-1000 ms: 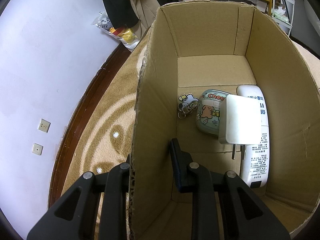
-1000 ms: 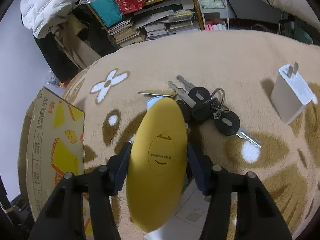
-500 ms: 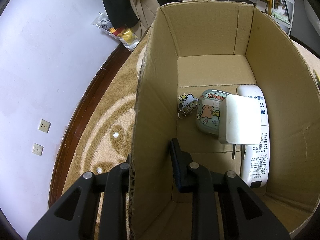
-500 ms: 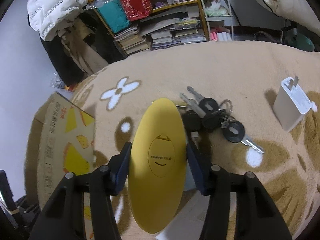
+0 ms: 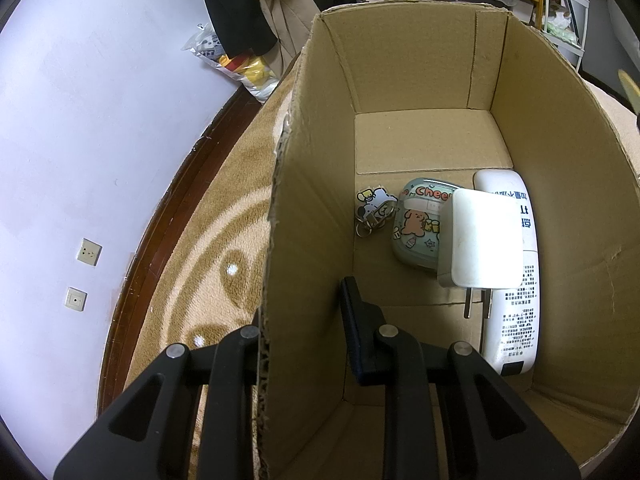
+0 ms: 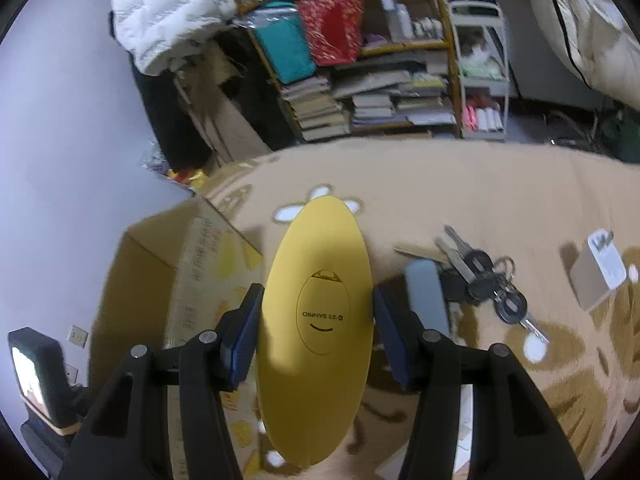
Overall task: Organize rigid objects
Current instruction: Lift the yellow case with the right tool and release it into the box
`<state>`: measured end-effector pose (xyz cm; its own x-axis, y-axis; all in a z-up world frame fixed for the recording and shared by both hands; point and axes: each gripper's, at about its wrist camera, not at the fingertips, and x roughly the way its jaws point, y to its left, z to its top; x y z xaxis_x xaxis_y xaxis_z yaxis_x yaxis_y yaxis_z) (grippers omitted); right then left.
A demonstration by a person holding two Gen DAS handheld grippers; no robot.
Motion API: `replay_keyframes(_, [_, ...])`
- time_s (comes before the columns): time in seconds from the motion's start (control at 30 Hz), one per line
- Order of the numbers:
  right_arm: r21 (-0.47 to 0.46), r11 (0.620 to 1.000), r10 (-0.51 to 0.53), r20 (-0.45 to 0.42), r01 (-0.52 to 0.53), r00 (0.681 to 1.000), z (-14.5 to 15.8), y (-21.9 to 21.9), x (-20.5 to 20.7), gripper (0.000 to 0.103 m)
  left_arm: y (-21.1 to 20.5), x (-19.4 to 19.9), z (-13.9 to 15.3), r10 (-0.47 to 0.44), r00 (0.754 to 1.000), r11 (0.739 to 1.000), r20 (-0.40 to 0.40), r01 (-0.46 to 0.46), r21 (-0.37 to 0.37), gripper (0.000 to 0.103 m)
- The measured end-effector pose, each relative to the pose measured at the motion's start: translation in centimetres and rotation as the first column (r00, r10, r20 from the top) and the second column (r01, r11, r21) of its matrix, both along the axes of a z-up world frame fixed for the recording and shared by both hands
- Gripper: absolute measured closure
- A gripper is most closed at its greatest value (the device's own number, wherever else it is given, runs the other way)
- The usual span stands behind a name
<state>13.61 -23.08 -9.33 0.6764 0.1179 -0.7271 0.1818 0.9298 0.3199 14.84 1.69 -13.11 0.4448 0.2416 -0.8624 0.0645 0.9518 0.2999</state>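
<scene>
My right gripper [image 6: 316, 312] is shut on a yellow oval case [image 6: 316, 304], held in the air above the beige carpet, just right of the cardboard box [image 6: 160, 280]. In the left wrist view my left gripper [image 5: 300, 312] straddles the box's left wall [image 5: 288, 240], one finger outside and one inside, pinching it. On the box floor lie a white charger [image 5: 480, 240], a long white device [image 5: 516, 320], a teal cartoon case [image 5: 416, 232] and a charm keychain [image 5: 374, 208]. The yellow case's tip [image 5: 630, 88] shows past the box's right wall.
On the carpet to the right lie a bunch of keys [image 6: 484, 280], a grey-blue case [image 6: 426, 296] and another white charger [image 6: 596, 276]. Shelves [image 6: 360, 92] crammed with books and bags stand beyond the carpet. A white wall [image 5: 100, 120] and a dark baseboard run left of the box.
My right gripper has lifted the yellow case higher and carried it left towards the box; the keys and charger now sit further away. My left gripper has not moved.
</scene>
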Motion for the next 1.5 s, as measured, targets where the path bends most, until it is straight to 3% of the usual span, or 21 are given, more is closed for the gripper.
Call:
replay_keyframes(0.47, [-0.051, 0.989, 0.147, 0.116, -0.141, 0.982, 4.5, 6.6, -0.4, 0.045, 0.1, -0.1, -0.1, -0.001, 1.0, 1.0, -0.003, 0.001, -0.001, 0.08])
replay_keyframes(0.93, [-0.12, 0.959, 0.265, 0.08, -0.255, 0.961, 3.6, 11.3, -0.5, 0.045, 0.1, 0.0, -0.1, 0.0, 1.0, 1.0, -0.005, 0.0, -0.006, 0.08])
replay_keyframes(1.5, [-0.077, 0.964, 0.258, 0.056, -0.254, 0.964, 2.8, 10.9, -0.5, 0.045, 0.1, 0.1, -0.3, 0.005, 1.0, 1.0, -0.009, -0.005, -0.011, 0.08])
